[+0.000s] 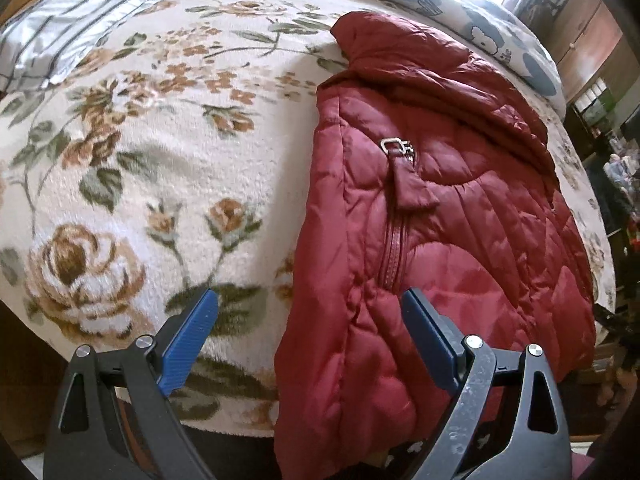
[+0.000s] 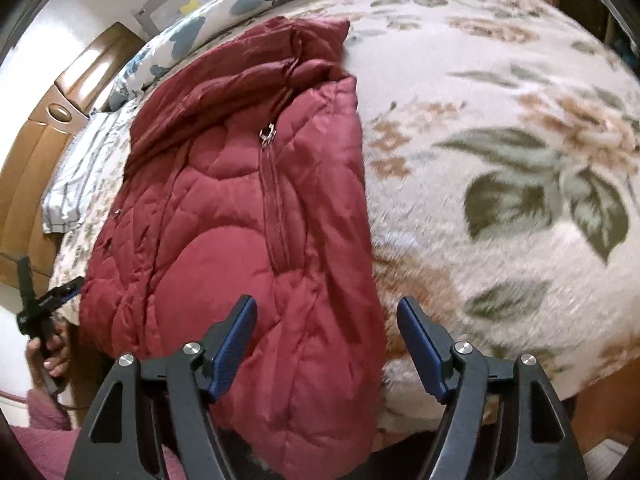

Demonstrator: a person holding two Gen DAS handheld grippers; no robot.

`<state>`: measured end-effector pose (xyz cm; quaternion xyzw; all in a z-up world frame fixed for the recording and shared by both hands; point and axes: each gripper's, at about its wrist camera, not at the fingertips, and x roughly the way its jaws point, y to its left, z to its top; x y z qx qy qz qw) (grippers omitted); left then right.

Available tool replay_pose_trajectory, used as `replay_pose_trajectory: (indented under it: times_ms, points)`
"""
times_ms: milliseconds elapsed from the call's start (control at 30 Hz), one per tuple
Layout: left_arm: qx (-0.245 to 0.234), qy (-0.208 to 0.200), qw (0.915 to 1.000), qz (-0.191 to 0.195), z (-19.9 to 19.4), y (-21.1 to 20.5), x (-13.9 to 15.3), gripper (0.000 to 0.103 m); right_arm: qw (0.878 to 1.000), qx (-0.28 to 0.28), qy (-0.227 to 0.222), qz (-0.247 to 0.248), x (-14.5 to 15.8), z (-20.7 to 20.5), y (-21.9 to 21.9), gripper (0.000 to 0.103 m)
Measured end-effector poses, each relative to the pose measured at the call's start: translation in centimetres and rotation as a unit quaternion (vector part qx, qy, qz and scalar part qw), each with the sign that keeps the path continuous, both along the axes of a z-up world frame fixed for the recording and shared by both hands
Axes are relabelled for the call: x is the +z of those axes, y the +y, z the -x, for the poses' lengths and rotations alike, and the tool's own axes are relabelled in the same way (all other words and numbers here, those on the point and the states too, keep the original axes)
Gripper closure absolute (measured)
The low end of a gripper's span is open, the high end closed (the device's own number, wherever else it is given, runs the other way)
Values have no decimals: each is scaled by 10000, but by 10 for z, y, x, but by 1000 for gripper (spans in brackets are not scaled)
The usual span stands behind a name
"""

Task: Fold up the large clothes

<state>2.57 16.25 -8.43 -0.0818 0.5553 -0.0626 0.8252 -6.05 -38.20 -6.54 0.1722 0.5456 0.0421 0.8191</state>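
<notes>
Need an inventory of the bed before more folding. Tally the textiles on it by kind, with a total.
Red quilted jacket: 1
Floral fleece blanket: 1
Striped pillow: 1
Blue-patterned duvet: 1
Total: 4

We see a dark red quilted jacket (image 1: 460,216) with a matching red zipper tape and a silver metal zipper pull (image 1: 394,146). Under it lies a cream blanket (image 1: 160,152) patterned with brown and tan roses and grey-green leaves. At the upper left of the left wrist frame sits a white pillow (image 1: 68,36) with dark stripes; along the top, a white quilt (image 1: 480,28) with blue-grey blotches. Our gripper fingers (image 2: 236,344) carry blue pads on black frames.
</notes>
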Motion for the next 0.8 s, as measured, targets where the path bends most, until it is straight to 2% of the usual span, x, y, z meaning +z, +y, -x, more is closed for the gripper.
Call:
replay_pose_trajectory:
  times_ms: [233,333,533,800]
  points:
    - [-47,219,9992,339,9,5,-14,9,9995,41,183,-264,-16,9,3,29]
    - [-145,346,9980,504,12,3,-21,9,9985,51,245,-496,-22,12,4,28]
    - [-388,436,9952,786,22,-10,-28,9,9974,189,304,-627,-29,16,8,28]
    - [-889,289,9927,766,32,-38,-27,9,9942,240,249,-1021,-35,21,1,28]
